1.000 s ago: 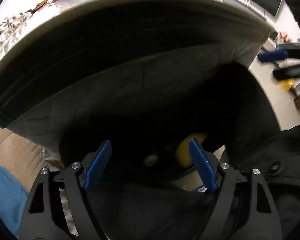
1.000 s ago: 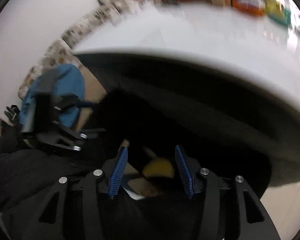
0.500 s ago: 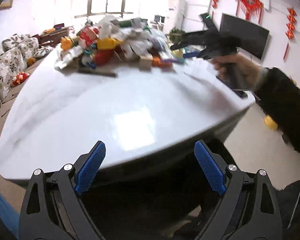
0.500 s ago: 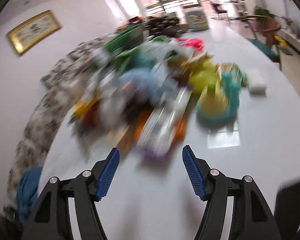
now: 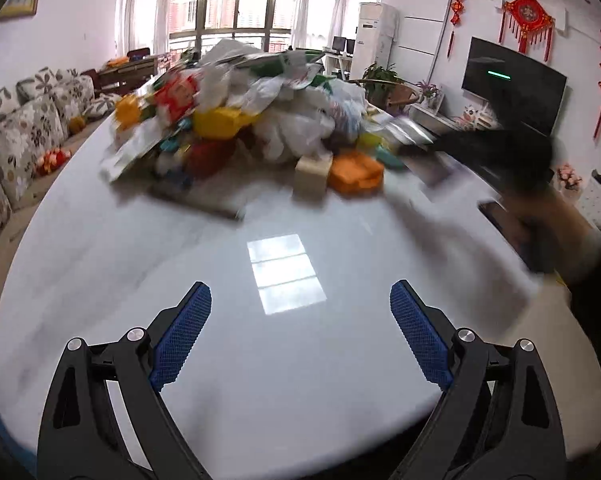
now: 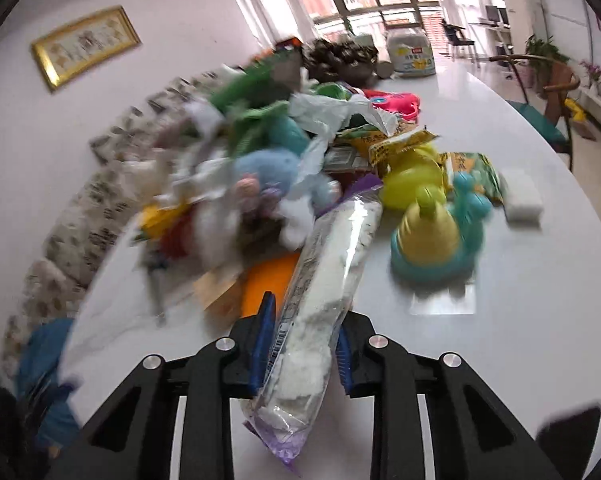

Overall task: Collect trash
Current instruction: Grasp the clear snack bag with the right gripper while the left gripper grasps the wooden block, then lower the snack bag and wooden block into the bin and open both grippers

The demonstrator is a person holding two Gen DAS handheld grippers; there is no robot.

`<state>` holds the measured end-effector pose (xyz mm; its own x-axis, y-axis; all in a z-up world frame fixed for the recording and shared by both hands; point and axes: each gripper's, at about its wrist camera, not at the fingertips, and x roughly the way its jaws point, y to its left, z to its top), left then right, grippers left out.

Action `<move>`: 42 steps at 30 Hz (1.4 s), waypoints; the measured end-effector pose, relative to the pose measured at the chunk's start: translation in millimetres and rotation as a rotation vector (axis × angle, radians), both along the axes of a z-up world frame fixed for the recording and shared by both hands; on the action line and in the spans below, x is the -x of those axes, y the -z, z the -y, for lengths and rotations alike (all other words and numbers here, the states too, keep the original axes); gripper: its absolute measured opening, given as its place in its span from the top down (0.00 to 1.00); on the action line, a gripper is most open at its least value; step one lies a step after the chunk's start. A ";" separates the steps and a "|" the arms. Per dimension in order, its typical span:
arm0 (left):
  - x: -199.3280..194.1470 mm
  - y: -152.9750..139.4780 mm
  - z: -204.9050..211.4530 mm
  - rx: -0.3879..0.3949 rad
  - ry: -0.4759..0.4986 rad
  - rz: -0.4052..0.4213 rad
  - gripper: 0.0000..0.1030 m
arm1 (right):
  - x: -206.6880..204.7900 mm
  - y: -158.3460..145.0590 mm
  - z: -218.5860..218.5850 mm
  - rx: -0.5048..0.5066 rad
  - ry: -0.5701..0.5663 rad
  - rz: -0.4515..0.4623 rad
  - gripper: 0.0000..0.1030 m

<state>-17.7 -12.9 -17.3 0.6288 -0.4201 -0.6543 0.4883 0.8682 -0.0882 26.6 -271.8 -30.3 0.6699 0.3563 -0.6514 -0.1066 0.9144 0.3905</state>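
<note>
A heap of trash (image 5: 252,120) made of wrappers, plastic bags and toys lies in the middle of the white table (image 5: 140,260). My left gripper (image 5: 300,290) hangs open over the bare near part of the table, with nothing between its blue pads. My right gripper (image 6: 304,320) is at the near edge of the heap (image 6: 268,168). Its jaws are closing on a long clear plastic packet (image 6: 332,264) with white contents, which the pads squeeze. In the left wrist view the right gripper (image 5: 480,148) is a dark blur at the right.
A teal and yellow snail toy (image 6: 436,240) and a white block (image 6: 522,196) lie right of the packet. An orange piece (image 5: 354,170) and a beige block (image 5: 312,174) sit at the heap's front. A flowered sofa (image 5: 12,132) stands left and a television (image 5: 516,80) right.
Both grippers rose from the dark space under the table edge to above the tabletop. The right gripper ran forward to the heap and closed around the clear packet.
</note>
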 end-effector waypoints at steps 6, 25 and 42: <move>-85.9 11.9 76.4 -0.073 -0.036 -0.017 0.14 | 66.1 -18.3 16.1 -0.006 -0.025 0.063 0.83; 3.2 -26.1 -2.8 -0.006 0.019 0.005 0.63 | 121.8 -17.5 -12.9 -0.083 -0.146 0.086 0.83; 146.5 135.3 -59.5 -0.300 0.156 -0.203 0.54 | 200.0 102.6 -159.1 0.056 -0.552 -0.252 0.71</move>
<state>-164.2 46.6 -152.6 0.4174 -0.2714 -0.8673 0.6152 0.7868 0.0498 -173.5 -112.7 -133.0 0.2184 0.5679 -0.7936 -0.4817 0.7700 0.4184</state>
